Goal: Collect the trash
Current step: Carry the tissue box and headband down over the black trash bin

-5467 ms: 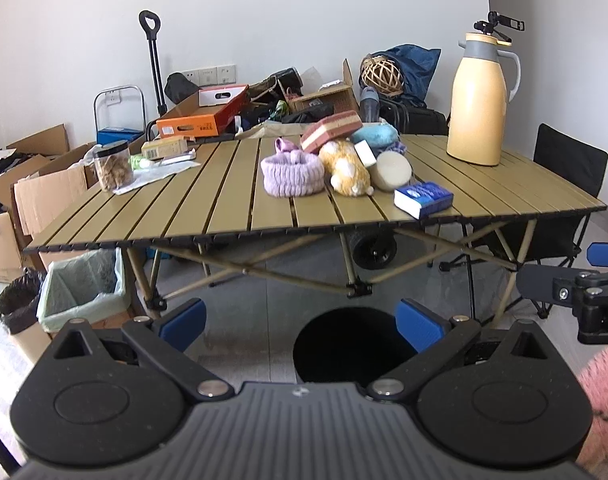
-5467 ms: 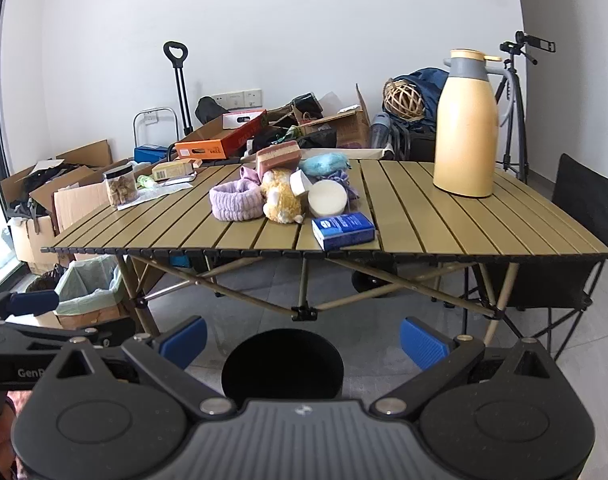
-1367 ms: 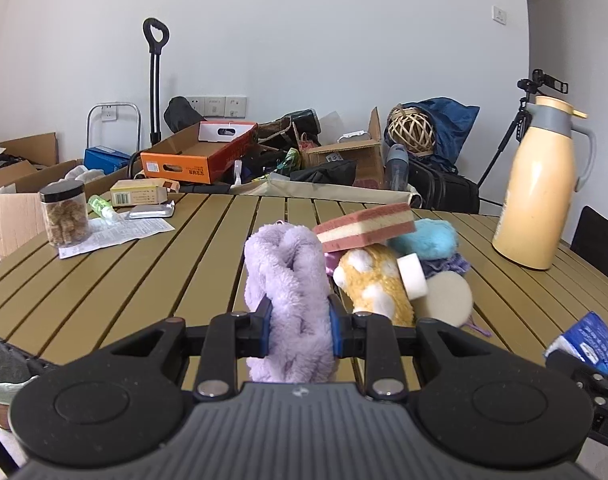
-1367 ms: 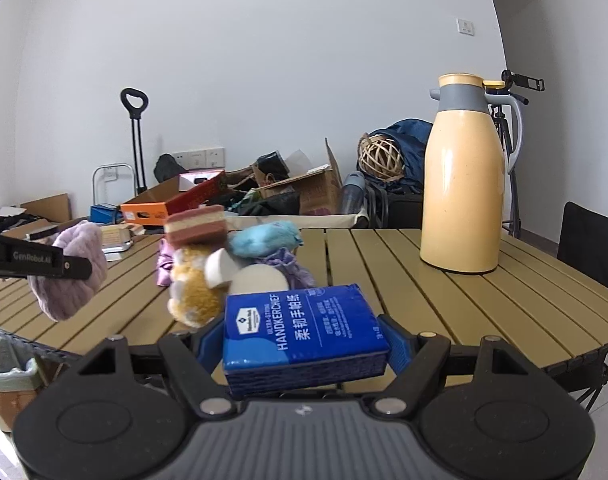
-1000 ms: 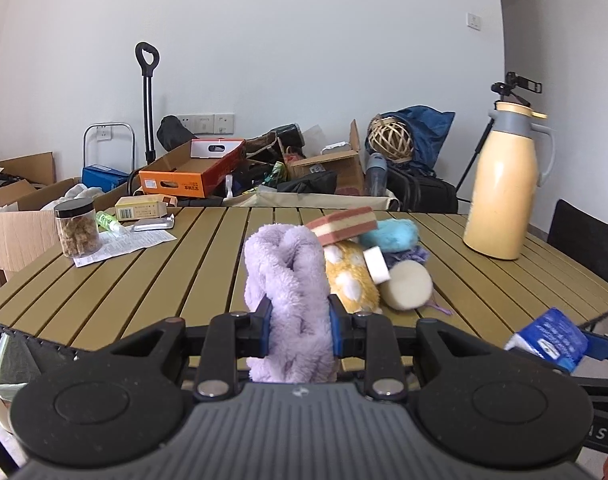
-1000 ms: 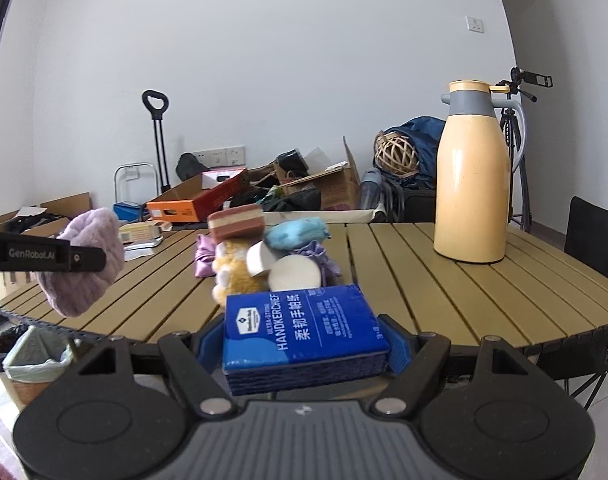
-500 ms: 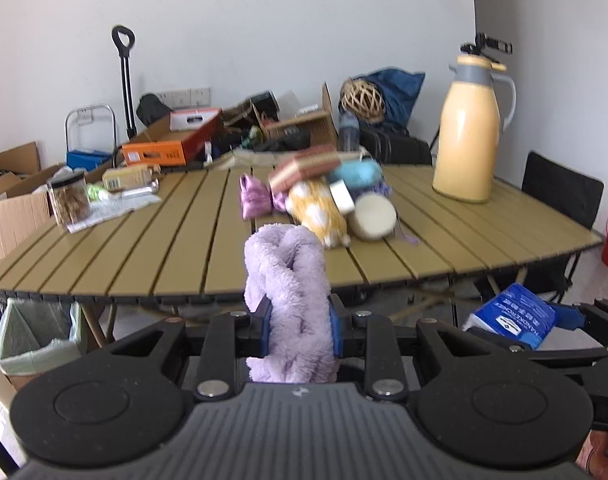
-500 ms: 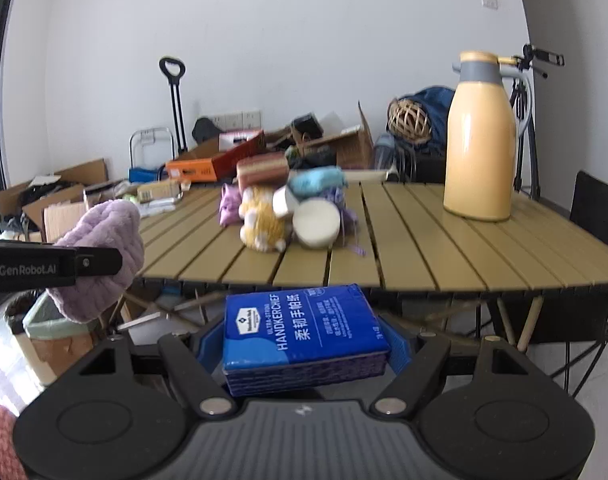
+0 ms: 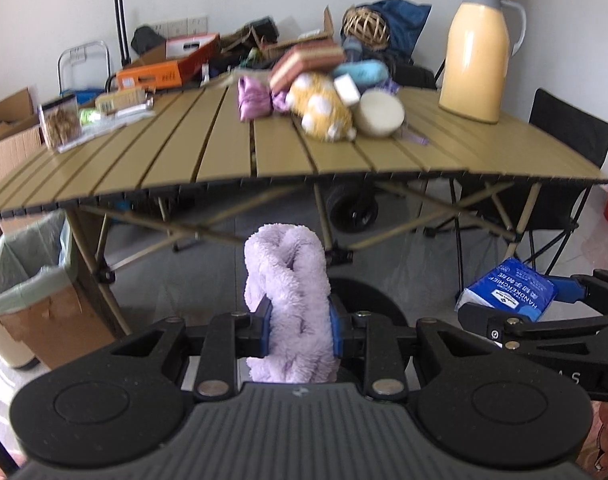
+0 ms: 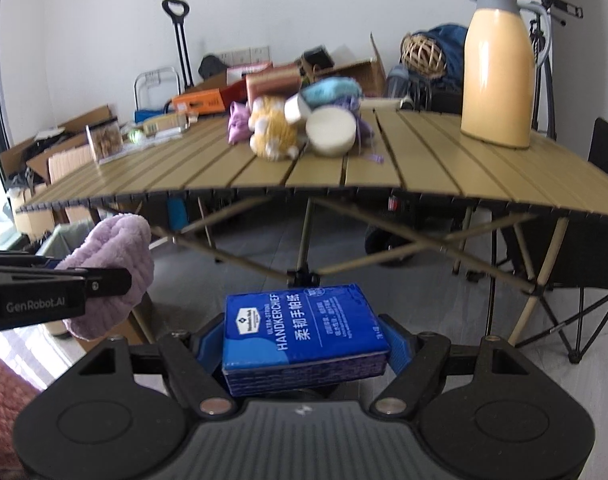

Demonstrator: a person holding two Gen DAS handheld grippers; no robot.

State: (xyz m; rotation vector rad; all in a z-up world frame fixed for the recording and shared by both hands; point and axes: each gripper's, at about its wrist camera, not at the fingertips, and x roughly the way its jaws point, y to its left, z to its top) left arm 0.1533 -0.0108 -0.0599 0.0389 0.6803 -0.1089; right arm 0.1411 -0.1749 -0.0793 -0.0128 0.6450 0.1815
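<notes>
Fluffy lilac headband (image 9: pixel 286 304) sits clamped in the left gripper (image 9: pixel 298 330), jaws pinched tight on it, plush loops bulging up above the blue pads. Blue tissue pack (image 10: pixel 304 334), glossy wrap w/ white print, is squeezed flat between the right gripper (image 10: pixel 306 346) pads, jaws wide but pressing both its short sides. Both grippers tilt downward, held side by side in front of the table (image 9: pixel 223 152), below its near edge. From the left view the right gripper w/ tissue pack (image 9: pixel 508 294) is at the right; from the right view the headband (image 10: pixel 111 268) shows at the left.

Open floor lies betw. grippers and table legs; a round black shape (image 9: pixel 368 300) sits on the floor just behind the headband. Lined bin (image 9: pixel 27 264) in a cardboard box stands left, under the table end. Folding chair (image 9: pixel 564 184) at right.

Table top is slatted, tan. On it: yellow plush toy (image 9: pixel 324 114), round cream disc (image 9: pixel 382 114), pink-brown sponge (image 9: pixel 308 60), teal fuzzy item (image 9: pixel 362 70), tall yellow jug (image 9: pixel 478 46), jar (image 9: pixel 59 124) far left.
</notes>
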